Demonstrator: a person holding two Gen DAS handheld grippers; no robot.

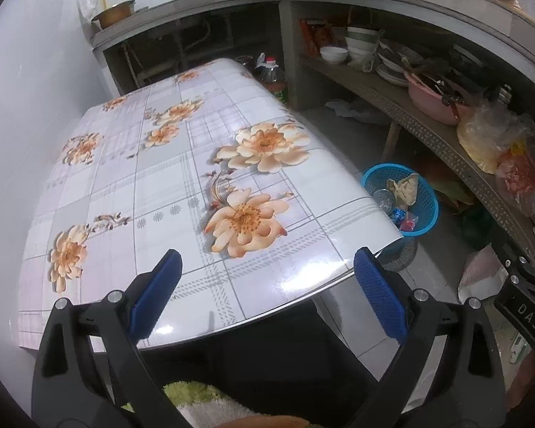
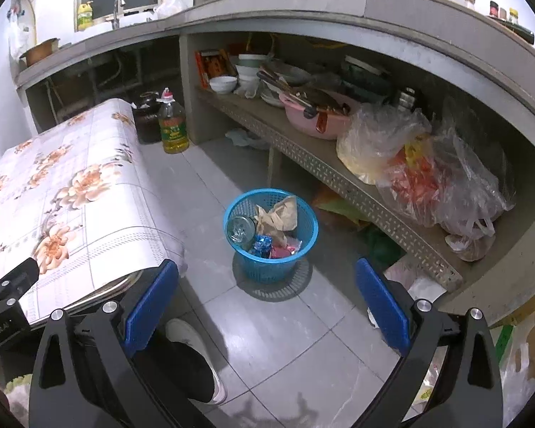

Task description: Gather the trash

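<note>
A blue mesh trash basket (image 2: 308, 230) stands on the tiled floor right of the table; it also shows in the left wrist view (image 1: 429, 207). In it lie crumpled brown paper (image 2: 280, 215), a clear glass jar (image 2: 239, 230), a blue foil wrapper (image 2: 262, 244) and a red wrapper (image 2: 283, 250). My left gripper (image 1: 267, 260) is open and empty over the near edge of the flower-patterned table (image 1: 160, 185). My right gripper (image 2: 265, 271) is open and empty above the floor, just in front of the basket.
A concrete counter with a lower shelf (image 2: 303, 142) holds bowls, a pink basin (image 2: 314, 117) and plastic bags (image 2: 428, 171). An oil bottle (image 2: 173, 125) and a dark jar (image 2: 146, 117) stand on the floor by the table's far end. A shoe (image 2: 196, 353) is below my right gripper.
</note>
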